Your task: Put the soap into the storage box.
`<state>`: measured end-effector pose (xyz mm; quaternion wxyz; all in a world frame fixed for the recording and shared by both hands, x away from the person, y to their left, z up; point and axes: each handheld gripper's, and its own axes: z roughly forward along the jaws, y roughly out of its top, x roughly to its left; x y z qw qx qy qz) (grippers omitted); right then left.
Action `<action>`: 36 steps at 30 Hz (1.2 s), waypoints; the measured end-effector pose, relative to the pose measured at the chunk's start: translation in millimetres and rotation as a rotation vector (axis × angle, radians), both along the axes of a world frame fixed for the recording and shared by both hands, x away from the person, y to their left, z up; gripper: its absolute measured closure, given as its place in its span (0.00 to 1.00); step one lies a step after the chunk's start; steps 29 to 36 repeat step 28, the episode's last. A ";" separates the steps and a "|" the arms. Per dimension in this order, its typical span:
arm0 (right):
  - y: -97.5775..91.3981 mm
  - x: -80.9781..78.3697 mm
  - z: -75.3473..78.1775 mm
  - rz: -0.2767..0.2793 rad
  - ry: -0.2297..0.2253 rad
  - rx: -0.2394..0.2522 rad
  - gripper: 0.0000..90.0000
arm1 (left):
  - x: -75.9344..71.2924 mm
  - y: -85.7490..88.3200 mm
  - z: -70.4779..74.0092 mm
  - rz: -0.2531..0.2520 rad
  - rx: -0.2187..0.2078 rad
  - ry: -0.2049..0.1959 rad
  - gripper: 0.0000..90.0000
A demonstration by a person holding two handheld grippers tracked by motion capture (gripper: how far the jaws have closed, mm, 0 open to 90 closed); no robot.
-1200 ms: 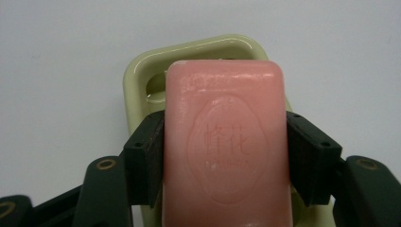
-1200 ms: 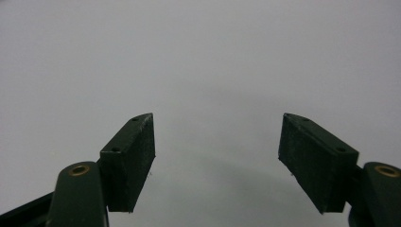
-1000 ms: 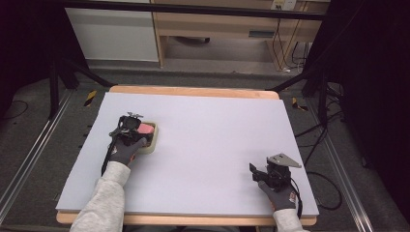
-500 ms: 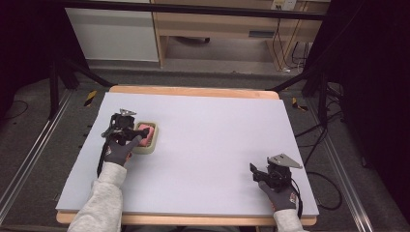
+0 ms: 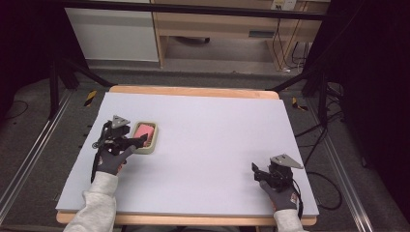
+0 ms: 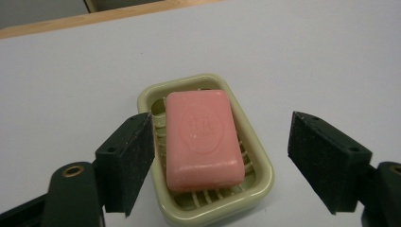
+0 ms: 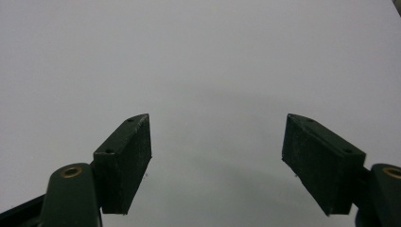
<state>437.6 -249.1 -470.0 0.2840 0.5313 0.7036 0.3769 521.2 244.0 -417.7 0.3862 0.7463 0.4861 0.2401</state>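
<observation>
Lying in its dish, soap between the open left hand-held gripper jaws, untouched

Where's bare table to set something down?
Bare: the whole stretch between the soap dish and the right claw, plus the far strip along the wooden edge. Crowded only at the dish, where the left claw hangs open.

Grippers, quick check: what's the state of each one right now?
Left gripper: open, jaws have just been opening; the soap lies in its dish ahead, not gripped.
Right gripper: open, holding nothing, over the table.
</observation>
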 end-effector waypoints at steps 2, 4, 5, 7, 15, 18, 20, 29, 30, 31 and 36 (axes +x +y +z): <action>-0.9 -0.3 0.1 -0.004 0.004 0.008 0.28 | -6.1 0.9 -2.1 -0.002 -0.003 0.007 0.25; -2.2 -0.6 0.0 -0.010 0.001 0.006 0.28 | -10.3 2.0 -3.7 -0.001 -0.004 0.008 0.24; -2.8 -0.9 0.0 -0.011 -0.001 0.006 0.27 | -13.4 3.5 -4.7 -0.002 -0.009 0.008 0.23; -3.9 -1.3 -0.1 -0.018 -0.003 0.012 0.27 | -19.1 7.3 -6.9 -0.004 -0.018 0.012 0.23; -8.9 -2.2 -0.5 -0.030 -0.013 0.027 0.26 | -41.8 24.4 -16.5 0.016 -0.034 -0.004 0.21; -10.2 -2.6 -0.8 -0.028 -0.011 0.030 0.26 | -47.4 28.2 -20.0 0.022 -0.037 -0.008 0.21; -11.0 -3.0 -0.7 -0.029 -0.010 0.032 0.26 | -51.0 31.1 -22.1 0.023 -0.041 -0.008 0.21; -13.0 -3.4 -0.8 -0.033 -0.006 0.032 0.24 | -69.4 48.4 -36.7 0.055 -0.014 0.025 0.20; -13.0 -3.4 -0.8 -0.033 -0.006 0.032 0.24 | -69.4 48.4 -36.7 0.055 -0.014 0.025 0.20; -13.0 -3.4 -0.8 -0.033 -0.006 0.032 0.24 | -69.4 48.4 -36.7 0.055 -0.014 0.025 0.20; -13.0 -3.4 -0.8 -0.033 -0.006 0.032 0.24 | -69.4 48.4 -36.7 0.055 -0.014 0.025 0.20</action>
